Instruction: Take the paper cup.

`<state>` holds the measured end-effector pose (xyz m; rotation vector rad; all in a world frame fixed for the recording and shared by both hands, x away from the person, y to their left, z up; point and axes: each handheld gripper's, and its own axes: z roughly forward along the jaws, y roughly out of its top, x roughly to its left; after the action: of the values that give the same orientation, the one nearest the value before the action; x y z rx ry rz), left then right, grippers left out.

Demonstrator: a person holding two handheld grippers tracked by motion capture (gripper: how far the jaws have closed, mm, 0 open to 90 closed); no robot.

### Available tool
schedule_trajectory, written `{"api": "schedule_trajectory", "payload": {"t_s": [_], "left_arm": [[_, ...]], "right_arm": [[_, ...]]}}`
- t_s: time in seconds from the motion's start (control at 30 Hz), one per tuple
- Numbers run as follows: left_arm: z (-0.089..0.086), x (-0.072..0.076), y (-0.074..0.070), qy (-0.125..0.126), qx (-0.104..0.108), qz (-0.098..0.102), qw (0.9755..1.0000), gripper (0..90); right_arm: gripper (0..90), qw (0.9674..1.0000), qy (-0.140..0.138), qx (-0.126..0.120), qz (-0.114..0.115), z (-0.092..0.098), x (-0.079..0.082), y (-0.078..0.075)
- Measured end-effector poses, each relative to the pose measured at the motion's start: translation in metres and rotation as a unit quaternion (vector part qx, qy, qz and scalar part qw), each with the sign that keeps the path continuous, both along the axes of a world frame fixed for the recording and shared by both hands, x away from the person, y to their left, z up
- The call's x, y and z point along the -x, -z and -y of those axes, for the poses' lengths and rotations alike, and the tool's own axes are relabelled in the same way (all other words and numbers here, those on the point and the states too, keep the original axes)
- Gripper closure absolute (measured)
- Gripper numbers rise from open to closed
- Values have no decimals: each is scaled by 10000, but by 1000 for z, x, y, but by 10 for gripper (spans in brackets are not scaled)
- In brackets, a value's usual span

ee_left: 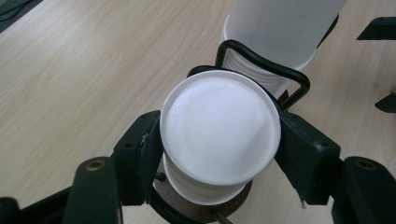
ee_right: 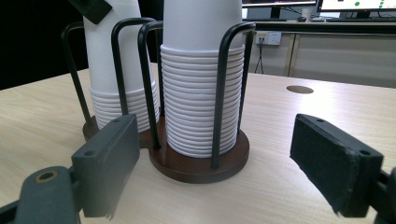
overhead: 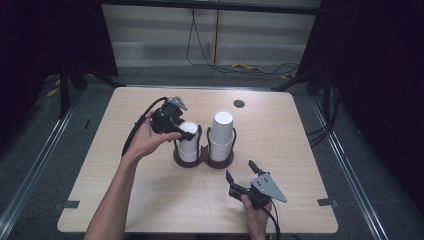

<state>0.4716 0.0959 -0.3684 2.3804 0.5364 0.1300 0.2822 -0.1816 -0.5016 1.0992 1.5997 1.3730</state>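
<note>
Two stacks of upturned white paper cups stand in a brown double holder [overhead: 206,161] with black wire loops, at the middle of the table. My left gripper [overhead: 184,131] is shut on the top cup [ee_left: 219,135] of the left stack [overhead: 189,146], its pads [ee_left: 150,148] pressing both sides of the cup just below its base. The right stack [overhead: 220,134] is taller and stands free. Toward the table's front edge, my right gripper [overhead: 240,170] is open and points at the holder [ee_right: 196,165] with nothing between its pads [ee_right: 112,156].
A round dark grommet [overhead: 239,103] sits in the wooden table [overhead: 300,150] behind the stacks. Cables lie on the floor beyond the far edge. Dark curtains and metal floor rails flank the table. Monitors show far off in the right gripper view.
</note>
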Motion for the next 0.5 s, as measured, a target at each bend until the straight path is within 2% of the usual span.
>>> {"api": "schedule_trajectory", "payload": {"t_s": [0.03,0.2,0.23,0.5], "left_arm": [[1,1,0,-68,89,-26,9999,354],[-2,1,-3,-51,159,21,9999,357],[-3,2,-4,-107,269,8,9996,357],[-7,3,-9,-77,368,82,9993,358]], "right_arm": [[153,10000,-3,-2,0,0,0,0],[153,10000,-9,0,-16,0,0,0],[153,10000,-8,-4,-16,0,0,0],[153,10000,-7,-7,-21,0,0,0]]}}
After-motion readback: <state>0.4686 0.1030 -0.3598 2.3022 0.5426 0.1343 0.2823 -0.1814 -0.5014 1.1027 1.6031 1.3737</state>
